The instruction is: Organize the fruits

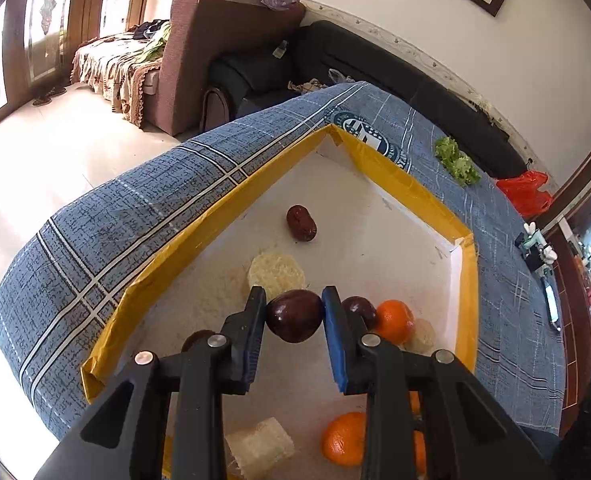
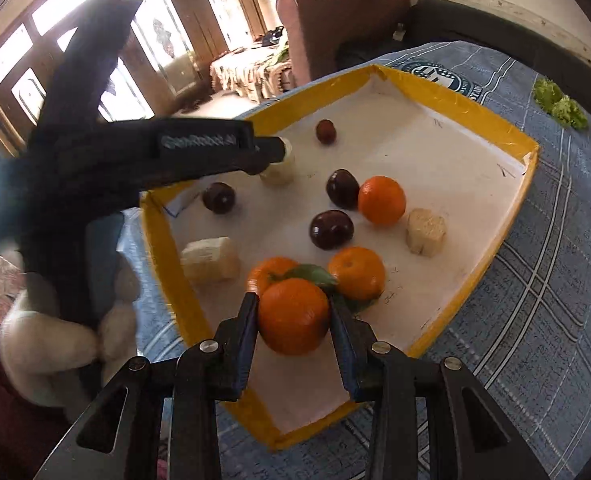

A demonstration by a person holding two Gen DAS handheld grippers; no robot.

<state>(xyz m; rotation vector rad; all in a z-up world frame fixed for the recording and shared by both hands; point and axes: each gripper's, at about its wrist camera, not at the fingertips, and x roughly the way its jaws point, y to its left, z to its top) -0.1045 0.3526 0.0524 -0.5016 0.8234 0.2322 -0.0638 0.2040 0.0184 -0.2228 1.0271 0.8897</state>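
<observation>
A white tray with a yellow taped rim lies on the table. My left gripper is shut on a dark plum, low over the tray, just short of a pale fruit chunk. A red date lies farther in. In the right wrist view the left gripper reaches in from the left and its plum is hidden. My right gripper is shut on an orange mandarin above the tray's near end. Two mandarins and a green leaf lie behind it.
More plums, another mandarin and pale chunks are scattered in the tray. A lettuce piece and a red bag lie on the blue plaid cloth. A gloved hand holds the left gripper. A brown sofa stands beyond.
</observation>
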